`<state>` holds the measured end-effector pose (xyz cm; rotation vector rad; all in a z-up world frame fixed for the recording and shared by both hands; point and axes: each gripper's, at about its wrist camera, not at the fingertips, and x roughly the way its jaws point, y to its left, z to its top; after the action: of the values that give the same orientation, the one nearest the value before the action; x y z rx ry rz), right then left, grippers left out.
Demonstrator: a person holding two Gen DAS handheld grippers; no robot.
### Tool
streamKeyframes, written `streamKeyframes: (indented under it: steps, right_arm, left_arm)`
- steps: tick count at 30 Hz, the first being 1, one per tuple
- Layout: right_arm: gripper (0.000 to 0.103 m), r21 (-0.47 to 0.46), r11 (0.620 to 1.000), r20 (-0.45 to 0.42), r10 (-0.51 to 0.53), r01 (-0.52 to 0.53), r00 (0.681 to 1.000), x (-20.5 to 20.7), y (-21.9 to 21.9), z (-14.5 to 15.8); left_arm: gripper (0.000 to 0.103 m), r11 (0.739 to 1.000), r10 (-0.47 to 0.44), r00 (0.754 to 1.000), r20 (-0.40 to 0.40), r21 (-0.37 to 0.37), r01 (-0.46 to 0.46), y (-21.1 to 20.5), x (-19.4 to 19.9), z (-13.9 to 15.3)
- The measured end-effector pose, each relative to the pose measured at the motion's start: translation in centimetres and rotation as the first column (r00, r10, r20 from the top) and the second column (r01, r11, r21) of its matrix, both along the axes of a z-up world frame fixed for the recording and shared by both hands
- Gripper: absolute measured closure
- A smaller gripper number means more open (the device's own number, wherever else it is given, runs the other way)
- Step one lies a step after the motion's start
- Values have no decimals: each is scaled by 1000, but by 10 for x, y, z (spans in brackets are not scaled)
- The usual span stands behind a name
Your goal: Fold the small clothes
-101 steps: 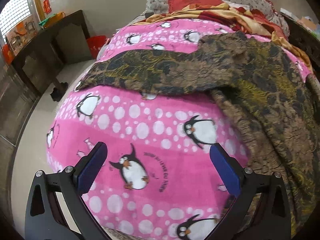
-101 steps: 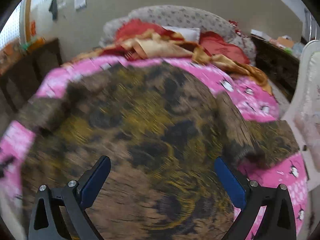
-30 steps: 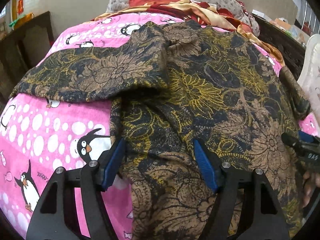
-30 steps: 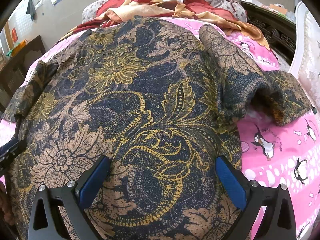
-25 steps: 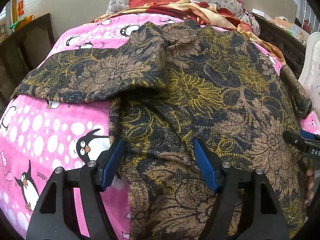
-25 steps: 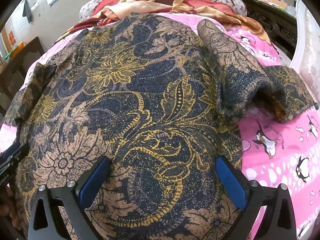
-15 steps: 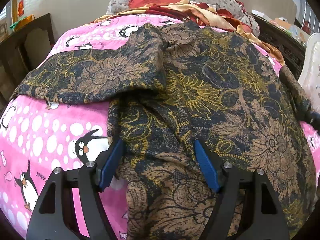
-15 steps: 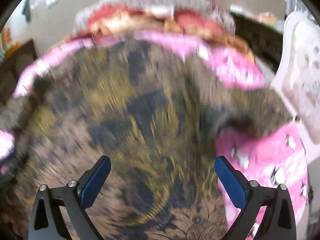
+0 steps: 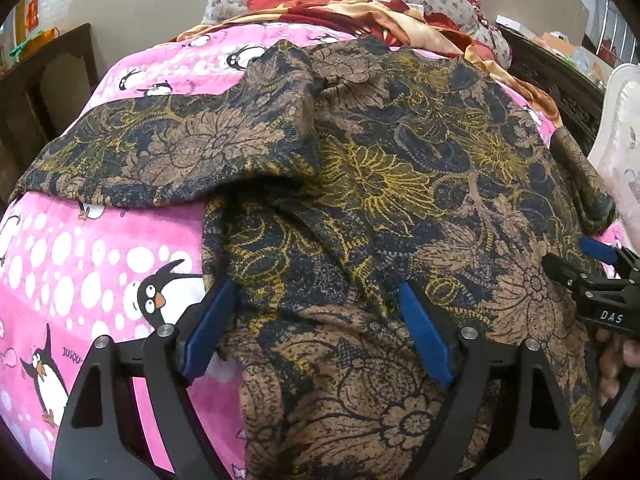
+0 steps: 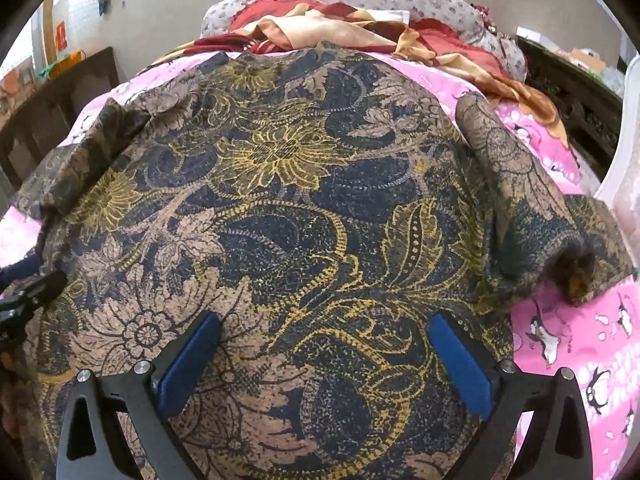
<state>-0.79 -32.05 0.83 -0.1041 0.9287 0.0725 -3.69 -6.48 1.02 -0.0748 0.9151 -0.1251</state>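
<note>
The left gripper (image 9: pixel 316 318) points steeply down at the near edge of the floral top (image 9: pixel 400 184), its blue pads (image 9: pixel 210 326) straddling a raised fold of the cloth near the hem. Its jaws are opening, and the fold lies between them without the pads visibly pressing it. A second ago the same pads stood closer together on that fold; the gripper itself has not shifted.

The right gripper (image 10: pixel 324 364) hangs over the middle of the top, also tilted down, jaws spread wide with nothing pinched between them. Its view is sharp now, where half a second ago it was smeared with motion, and it sits a little further to the left over the cloth than before. From the left side its black body and one blue tip show at the right margin, with fingers (image 9: pixel 612 364) of the holding hand under it.

The top lies spread face up on the pink penguin blanket (image 9: pixel 80 264) covering the bed, one sleeve (image 9: pixel 168 156) stretched out left, the other sleeve (image 10: pixel 520 208) bunched at the right. Crumpled red and gold bedding (image 10: pixel 340 32) is heaped past the collar.
</note>
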Motion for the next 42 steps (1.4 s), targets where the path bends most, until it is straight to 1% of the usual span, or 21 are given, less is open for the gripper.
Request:
streamKeyframes:
  steps: [3, 5, 8, 12, 14, 15, 16, 19, 20, 21, 23, 25, 27, 29, 31, 33, 34, 35, 37, 39, 42]
  right_arm:
    - [0, 15, 1000, 5, -1, 1, 1000, -3, 3, 1]
    - [0, 8, 1000, 6, 0, 0, 1000, -8, 1, 1]
    - [0, 10, 1000, 5, 1, -1, 1000, -2, -3, 1]
    - [0, 7, 1000, 6, 1, -1, 1000, -2, -1, 0]
    - [0, 7, 1000, 6, 1, -1, 1000, -2, -1, 0]
    - [0, 7, 1000, 6, 1, -1, 1000, -2, -1, 0]
    - [0, 7, 1000, 5, 1, -1, 1000, -2, -1, 0]
    - [0, 11, 1000, 5, 1, -1, 1000, -1, -1, 0]
    - [0, 11, 1000, 5, 1, -1, 1000, 0, -1, 0]
    - [0, 12, 1000, 5, 1, -1, 1000, 0, -1, 0]
    - [0, 12, 1000, 5, 0, 0, 1000, 0, -1, 0]
    - [0, 11, 1000, 5, 0, 0, 1000, 0, -1, 0]
    - [0, 12, 1000, 5, 0, 0, 1000, 0, -1, -1]
    - [0, 12, 1000, 5, -1, 1, 1000, 0, -1, -1]
    - [0, 12, 1000, 4, -1, 1, 1000, 0, -1, -1]
    - [0, 12, 1000, 5, -1, 1, 1000, 0, -1, -1]
    - [0, 13, 1000, 5, -1, 1, 1000, 0, -1, -1]
    - [0, 13, 1000, 5, -1, 1, 1000, 0, -1, -1]
    - [0, 13, 1000, 5, -2, 1, 1000, 0, -1, -1]
    - [0, 13, 1000, 5, -2, 2, 1000, 1, -1, -1]
    - [0, 15, 1000, 4, -2, 2, 1000, 1, -1, -1]
  left_arm:
    - [19, 999, -16, 1000, 18, -34, 17, 9, -5, 17]
    - [19, 998, 42, 997, 67, -42, -40, 29, -10, 35]
    - [19, 987, 116, 989, 91, -118, -105, 76, -6, 52]
    - [19, 957, 256, 965, 54, -159, -244, 148, 5, 59]
    - [19, 931, 290, 957, 24, -238, -276, 180, 11, 59]
    - [19, 896, 310, 951, -15, -329, -297, 205, 16, 55]
    - [19, 866, 334, 941, -44, -379, -325, 221, 19, 50]
    - [19, 789, 416, 897, -151, -430, -438, 256, 29, 32]
    - [19, 764, 416, 892, -175, -465, -448, 263, 32, 26]
    - [19, 721, 408, 893, -188, -534, -442, 271, 36, 20]
    - [15, 682, 403, 895, -194, -589, -435, 282, 44, 18]
    - [15, 629, 407, 888, -215, -639, -443, 294, 54, 15]
    - [15, 562, 427, 873, -235, -688, -460, 311, 64, 7]
    - [16, 531, 442, 865, -240, -707, -467, 319, 71, 1]
    - [17, 534, 463, 857, -226, -701, -473, 323, 72, 1]
    - [32, 557, 489, 846, -212, -671, -490, 321, 72, 6]
    - [47, 571, 505, 836, -217, -642, -511, 320, 73, 5]
    - [65, 570, 515, 827, -225, -630, -527, 321, 72, 3]
    - [90, 565, 548, 794, -264, -584, -583, 323, 72, -4]
    - [95, 561, 554, 788, -268, -579, -591, 324, 71, -8]
    - [100, 650, 572, 797, -194, -484, -585, 314, 68, 12]
